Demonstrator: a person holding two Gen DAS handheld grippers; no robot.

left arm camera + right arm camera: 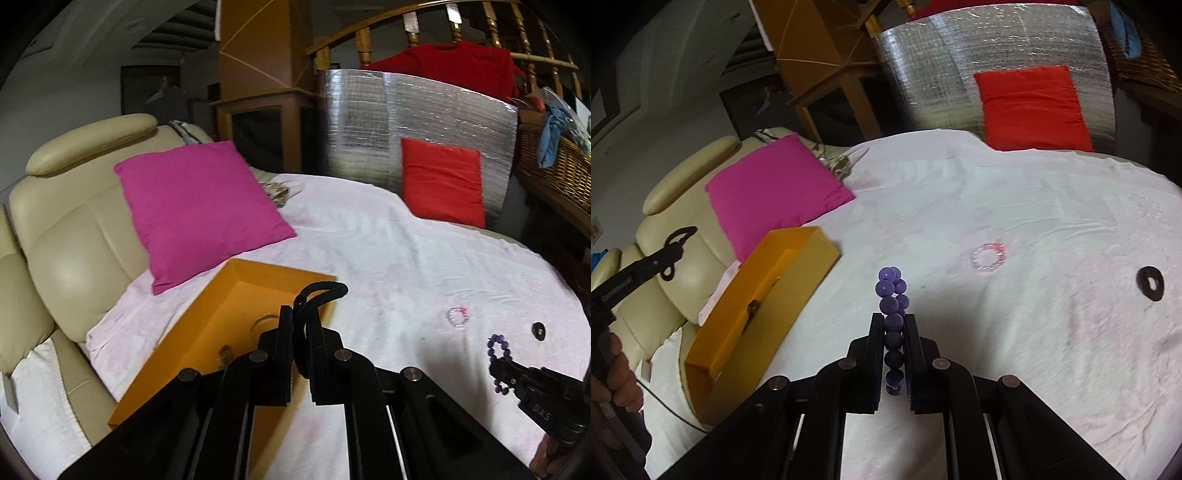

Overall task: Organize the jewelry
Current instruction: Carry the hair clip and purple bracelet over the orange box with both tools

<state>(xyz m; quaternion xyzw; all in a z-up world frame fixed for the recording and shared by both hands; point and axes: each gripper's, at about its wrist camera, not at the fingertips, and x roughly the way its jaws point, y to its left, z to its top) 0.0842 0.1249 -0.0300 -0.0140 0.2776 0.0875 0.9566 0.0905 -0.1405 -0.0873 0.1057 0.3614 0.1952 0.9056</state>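
— Surface and container?
— White cloth laid over a cream sofa; orange tray at its left edge.

— Tongs?
— Left tongs clenched on a black band, above the tray. Right tongs clenched on a purple bead bracelet, above the cloth.

— Loose items?
— Pink bracelet and black ring lie on the cloth, well apart.

Open white cloth lies ahead; orange box and magenta cushion block the left.
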